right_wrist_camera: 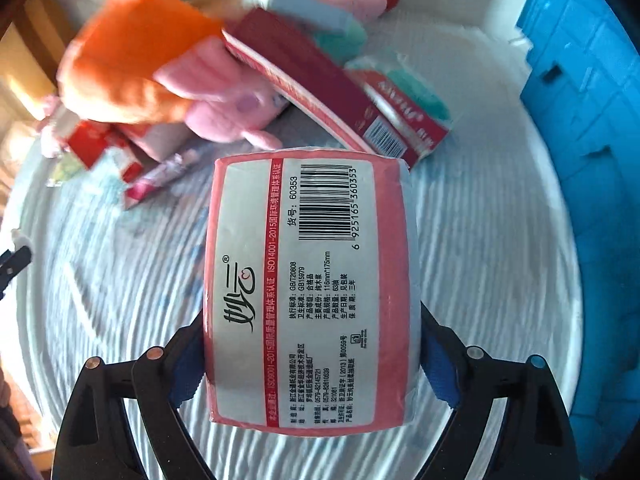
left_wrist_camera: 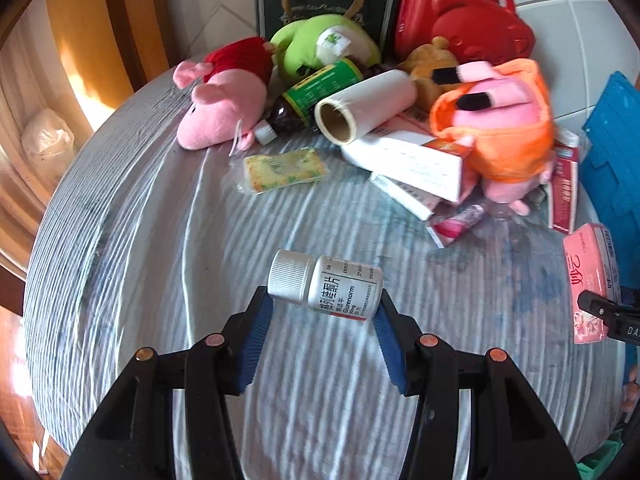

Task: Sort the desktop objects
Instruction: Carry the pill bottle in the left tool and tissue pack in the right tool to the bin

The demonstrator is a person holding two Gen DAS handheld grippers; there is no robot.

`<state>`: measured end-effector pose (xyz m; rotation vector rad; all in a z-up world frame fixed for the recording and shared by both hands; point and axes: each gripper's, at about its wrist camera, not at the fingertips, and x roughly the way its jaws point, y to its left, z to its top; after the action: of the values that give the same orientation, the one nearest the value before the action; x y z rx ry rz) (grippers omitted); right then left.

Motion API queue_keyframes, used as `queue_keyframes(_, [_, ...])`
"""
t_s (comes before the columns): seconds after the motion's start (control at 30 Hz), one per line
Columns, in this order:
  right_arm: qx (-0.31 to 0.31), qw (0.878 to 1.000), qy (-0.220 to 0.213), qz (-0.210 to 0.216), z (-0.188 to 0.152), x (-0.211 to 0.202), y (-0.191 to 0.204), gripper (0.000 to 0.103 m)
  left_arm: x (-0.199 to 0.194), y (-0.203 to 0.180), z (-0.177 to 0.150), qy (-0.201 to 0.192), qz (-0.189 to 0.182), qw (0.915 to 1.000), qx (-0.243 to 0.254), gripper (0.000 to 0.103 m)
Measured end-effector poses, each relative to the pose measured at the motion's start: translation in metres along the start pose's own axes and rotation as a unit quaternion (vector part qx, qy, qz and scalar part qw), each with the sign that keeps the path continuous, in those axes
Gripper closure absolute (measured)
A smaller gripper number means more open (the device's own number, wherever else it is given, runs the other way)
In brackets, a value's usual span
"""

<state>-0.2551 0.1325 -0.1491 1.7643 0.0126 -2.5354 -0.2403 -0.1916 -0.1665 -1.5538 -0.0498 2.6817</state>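
Observation:
My left gripper (left_wrist_camera: pixel 325 312) is shut on a white pill bottle (left_wrist_camera: pixel 326 285) held crosswise between the blue pads, cap to the left, above the striped cloth. My right gripper (right_wrist_camera: pixel 310 344) is shut on a pink tissue pack (right_wrist_camera: pixel 310 292), label and barcode facing the camera; the pack also shows at the right edge of the left wrist view (left_wrist_camera: pixel 590 280). A pile of objects lies at the far side: pink pig plush (left_wrist_camera: pixel 224 108), green plush (left_wrist_camera: pixel 324 46), brown bottle with green label (left_wrist_camera: pixel 316 98), white roll (left_wrist_camera: pixel 366 106), orange-and-pink plush (left_wrist_camera: pixel 500 120), medicine boxes (left_wrist_camera: pixel 416 164).
A blue crate (right_wrist_camera: pixel 580 128) stands at the right, also in the left wrist view (left_wrist_camera: pixel 616 152). A red plastic bag-shaped case (left_wrist_camera: pixel 460 20) and a dark framed box (left_wrist_camera: pixel 324 4) sit at the back. A yellow sachet (left_wrist_camera: pixel 284 170) lies mid-table. Red boxes (right_wrist_camera: pixel 340 92) lie ahead of the right gripper.

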Motion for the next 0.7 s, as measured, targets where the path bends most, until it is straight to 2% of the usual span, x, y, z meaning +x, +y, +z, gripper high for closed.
queue_keyframes(0.13, [-0.005, 0.998, -0.063, -0.009, -0.013, -0.047, -0.001, 0.013, -0.032, -0.028, -0.002, -0.032, -0.004, 0.9992, 0.023, 0.053])
queue_keyframes(0.3, [-0.009, 0.988, -0.154, -0.027, -0.026, -0.108, 0.005, 0.013, -0.077, -0.06, -0.002, -0.092, 0.006, 0.9948, 0.042, 0.053])
queue_keyframes(0.47, [-0.006, 0.969, -0.244, -0.047, -0.035, -0.17, -0.016, 0.013, -0.123, -0.094, -0.003, -0.159, 0.003, 0.9856, 0.058, 0.053])
queue_keyframes(0.7, [0.0, 0.944, -0.322, -0.073, -0.054, -0.23, -0.04, 0.013, -0.181, -0.151, -0.002, -0.237, -0.014, 0.9677, 0.084, 0.053])
